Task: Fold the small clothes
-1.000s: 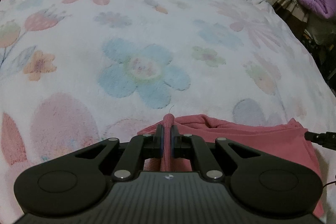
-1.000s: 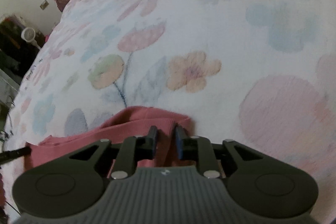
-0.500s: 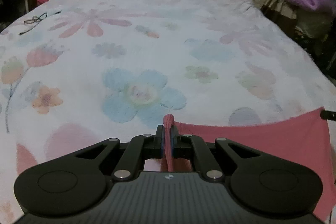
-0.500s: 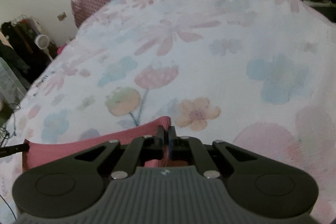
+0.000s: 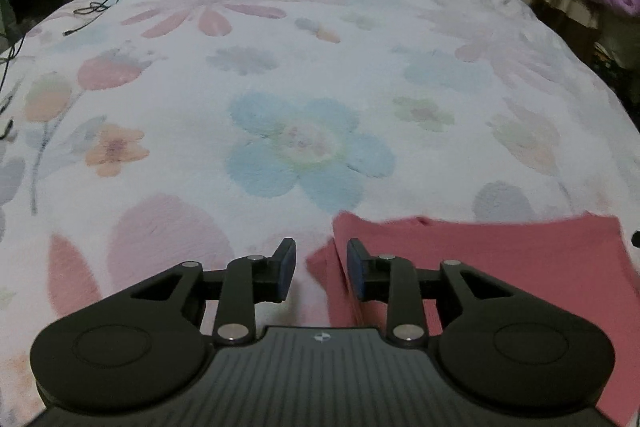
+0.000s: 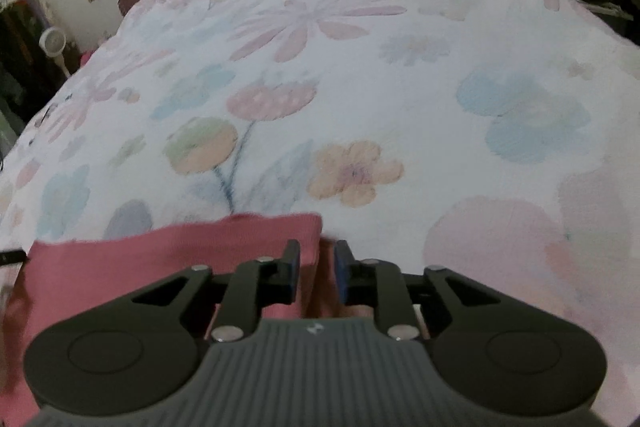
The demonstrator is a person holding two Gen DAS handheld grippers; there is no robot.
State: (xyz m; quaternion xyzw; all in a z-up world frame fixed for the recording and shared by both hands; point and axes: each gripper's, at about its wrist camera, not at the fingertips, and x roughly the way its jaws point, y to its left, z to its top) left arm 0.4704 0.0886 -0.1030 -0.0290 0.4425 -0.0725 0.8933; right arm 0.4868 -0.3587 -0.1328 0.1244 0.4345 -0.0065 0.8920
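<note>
My left tool (image 5: 321, 273) hides the pink garment's (image 5: 500, 259) near part; its right side runs off frame; its top edge is blurred; beneath my right tool (image 6: 317, 273) its corner disappears.

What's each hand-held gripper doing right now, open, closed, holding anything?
Left hand-held gripper: open, holding nothing; pink garment lies beside it.
Right hand-held gripper: open, holding nothing, over the garment's corner.
</note>
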